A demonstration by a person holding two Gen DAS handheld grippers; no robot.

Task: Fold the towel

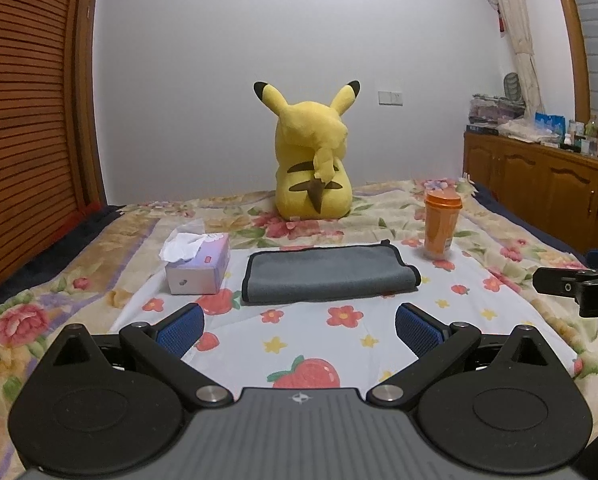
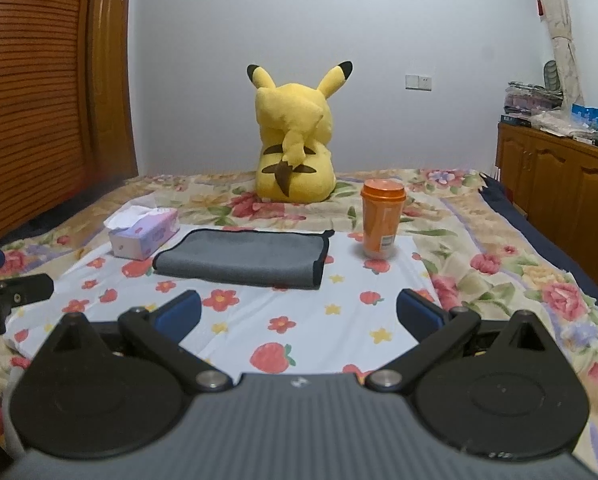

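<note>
Left gripper [image 1: 299, 330] agape, folded towel [image 1: 329, 276] beyond, right gripper [image 1: 579, 286] cropped

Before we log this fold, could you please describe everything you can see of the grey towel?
The towel is grey, soft-looking cloth with dark edging. It lies flat, already folded into a wide rectangle, on the flowered sheet, between the tissue box and the orange cup, touching neither. Both grippers are open, short of it.

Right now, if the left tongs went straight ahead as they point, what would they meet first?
Most likely the folded grey towel: it lies dead ahead of the open left tongs, beyond bare strawberry-print sheet. Their height above the sheet is unclear.
</note>
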